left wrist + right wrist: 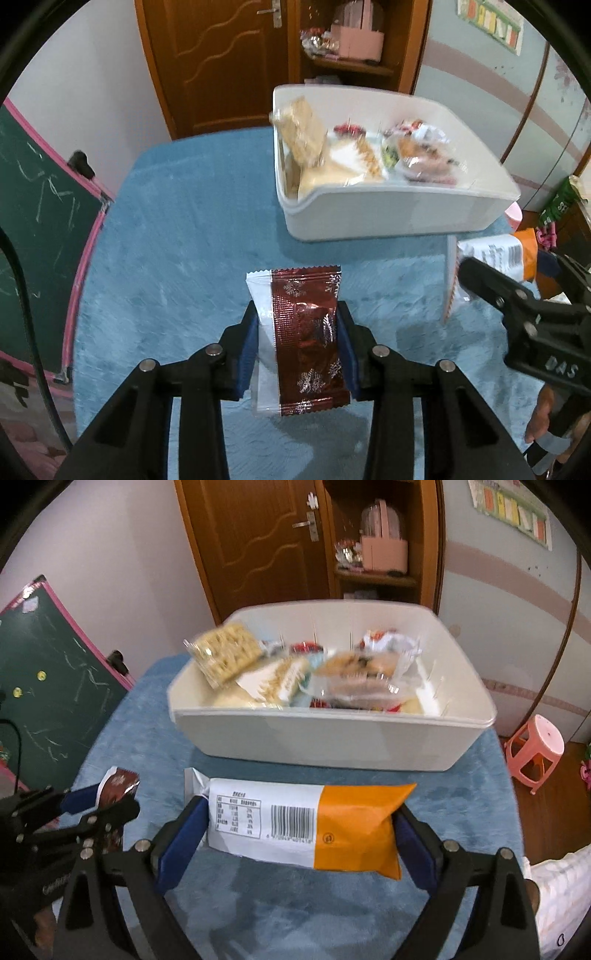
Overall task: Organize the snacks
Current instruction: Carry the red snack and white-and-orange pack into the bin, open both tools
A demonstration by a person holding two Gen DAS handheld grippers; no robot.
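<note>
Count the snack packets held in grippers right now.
2. The dark red packet sits between the left gripper's pads; the white-and-orange packet spans the right gripper's.

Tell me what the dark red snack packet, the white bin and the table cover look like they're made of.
Dark red snack packet: shiny plastic film, probably foil-lined, with crimped ends and glints. White bin: smooth moulded plastic, likely rigid, slightly glossy. Blue table cover: soft plush fabric, with visible nap streaks.
</note>
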